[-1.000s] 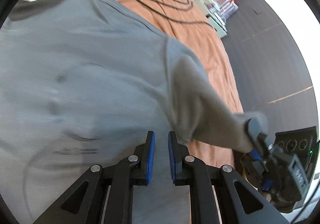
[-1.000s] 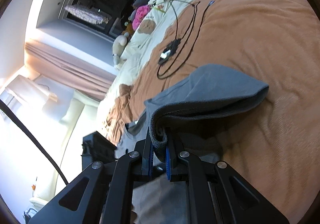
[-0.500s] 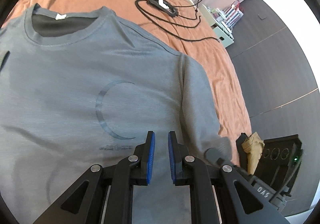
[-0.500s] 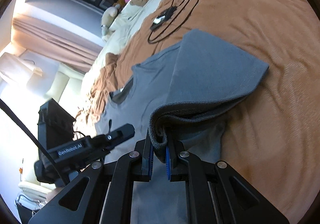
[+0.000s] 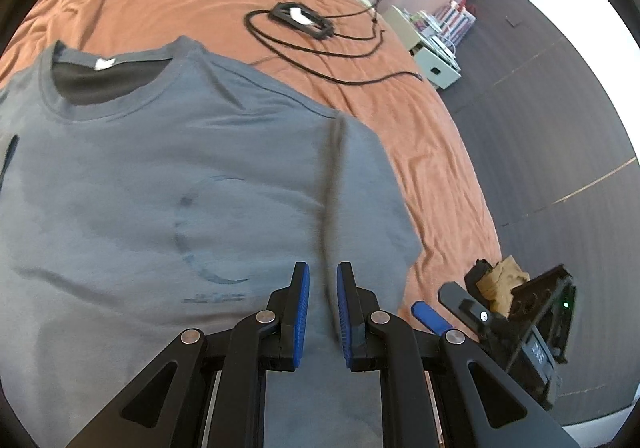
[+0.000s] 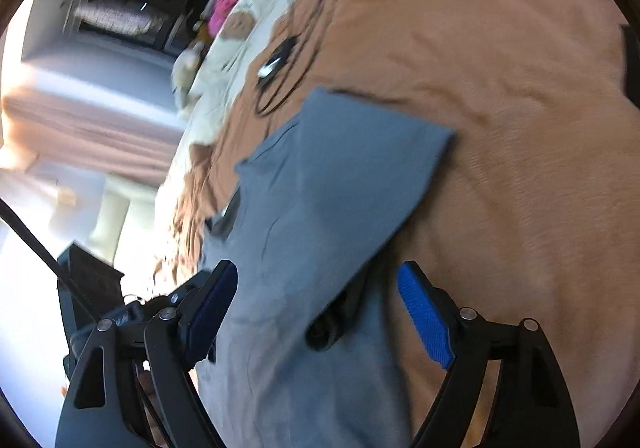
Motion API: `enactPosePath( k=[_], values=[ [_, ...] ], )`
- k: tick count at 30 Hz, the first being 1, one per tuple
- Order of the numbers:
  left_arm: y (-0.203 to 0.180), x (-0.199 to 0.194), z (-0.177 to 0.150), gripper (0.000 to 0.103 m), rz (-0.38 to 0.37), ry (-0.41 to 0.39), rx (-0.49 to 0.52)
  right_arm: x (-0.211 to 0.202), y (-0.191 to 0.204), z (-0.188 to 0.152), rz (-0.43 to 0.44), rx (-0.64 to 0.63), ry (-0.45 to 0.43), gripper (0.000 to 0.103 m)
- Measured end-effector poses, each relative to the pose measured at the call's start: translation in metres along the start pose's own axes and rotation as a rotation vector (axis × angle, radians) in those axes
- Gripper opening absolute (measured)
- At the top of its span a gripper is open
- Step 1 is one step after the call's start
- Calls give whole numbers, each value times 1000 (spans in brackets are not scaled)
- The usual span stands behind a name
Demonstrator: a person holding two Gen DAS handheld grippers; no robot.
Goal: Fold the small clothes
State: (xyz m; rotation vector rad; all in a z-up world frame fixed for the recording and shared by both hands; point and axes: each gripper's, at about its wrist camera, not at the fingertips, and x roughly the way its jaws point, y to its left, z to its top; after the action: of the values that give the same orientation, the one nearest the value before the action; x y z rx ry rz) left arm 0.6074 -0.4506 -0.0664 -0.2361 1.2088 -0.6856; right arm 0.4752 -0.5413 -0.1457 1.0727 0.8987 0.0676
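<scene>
Orange bedspread [image 5: 420, 135] | grey T-shirt [image 5: 160, 175] print unreadable, perhaps text | left gripper [image 5: 322, 312] narrow, empty | right gripper [image 6: 316, 308] opening, empty

A: Grey T-shirt [image 5: 168, 183] runs off the left and bottom edges in the left wrist view, hem not visible.
B: Print [image 5: 212, 298] under the circle?
A: Too smeared to read. Right wrist view is motion-blurred, cable [image 6: 288, 59] on the bed [image 6: 500, 67] just a streak.
</scene>
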Motion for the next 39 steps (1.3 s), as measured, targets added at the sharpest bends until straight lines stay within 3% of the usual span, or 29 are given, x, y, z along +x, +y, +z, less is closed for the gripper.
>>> enactPosePath(
  k=[4,9,11,12,14,17,21,23,26,39],
  values=[
    [0,15,1,14,7,17,-6,-2,-21,12,-9,87,-33,81],
    [9,24,2,14,26,28,-9,13,-38,14,13,140,-33,65],
    [13,25,4,14,32,31,-8,23,-39,18,19,151,-37,48],
    [15,25,4,14,34,30,-9,27,-39,21,18,155,-41,44],
    [21,24,6,14,33,28,-16,38,-37,23,11,151,-40,24],
    [31,21,7,15,43,23,-19,44,-36,27,-14,142,-32,7],
    [49,15,8,28,55,11,-41,42,-11,22,1,55,-44,4],
    [58,9,7,43,59,-1,-50,45,9,18,2,3,-46,4],
    [69,1,7,54,64,-18,-64,49,35,12,10,-51,-42,4],
    [116,-31,4,55,45,-47,-141,100,119,2,-5,-228,36,4]
  ],
)
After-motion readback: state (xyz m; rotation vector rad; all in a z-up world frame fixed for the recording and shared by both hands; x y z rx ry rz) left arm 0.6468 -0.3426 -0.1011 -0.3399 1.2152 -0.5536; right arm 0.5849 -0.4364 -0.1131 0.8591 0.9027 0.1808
